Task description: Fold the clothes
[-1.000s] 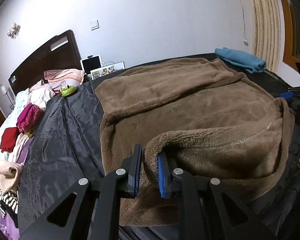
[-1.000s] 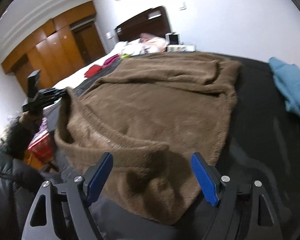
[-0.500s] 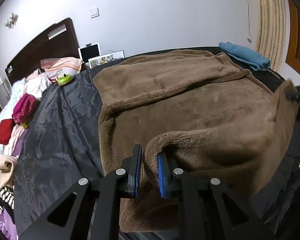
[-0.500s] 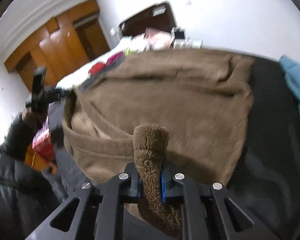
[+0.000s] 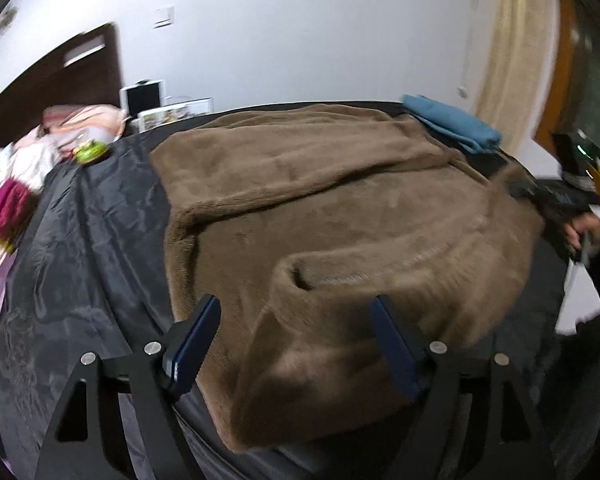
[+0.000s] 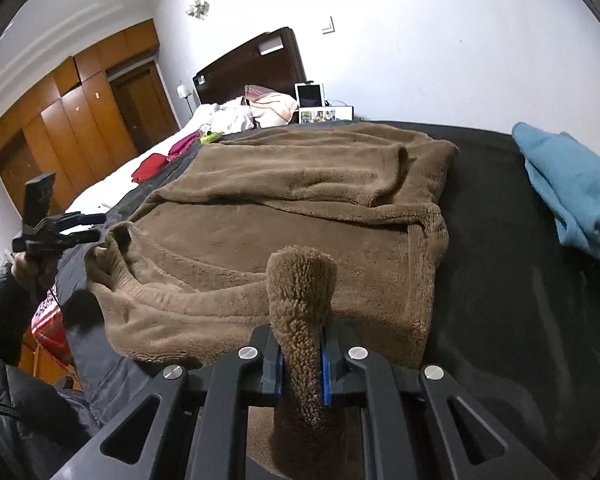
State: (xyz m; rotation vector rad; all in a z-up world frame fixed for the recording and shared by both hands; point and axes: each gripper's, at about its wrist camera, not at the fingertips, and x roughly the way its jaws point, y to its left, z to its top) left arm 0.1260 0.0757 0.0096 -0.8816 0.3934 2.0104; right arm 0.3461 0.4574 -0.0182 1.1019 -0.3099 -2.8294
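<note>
Dark sheeting (image 5: 80, 248) covered the bed, and the brown fleece garment (image 5: 340, 208) lay spread across it, a folded blue towel (image 6: 572, 196) beyond its far corner. My left gripper (image 5: 296, 344) had just let go of the near hem and stood wide open over it, while my right gripper (image 6: 302, 368) had clamped onto a bunched hem corner. One-sided, that fold would likely drag crooked.

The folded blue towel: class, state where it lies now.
The folded blue towel lies on the black sheet at the right of the right wrist view, just right of the brown fleece garment.
</note>
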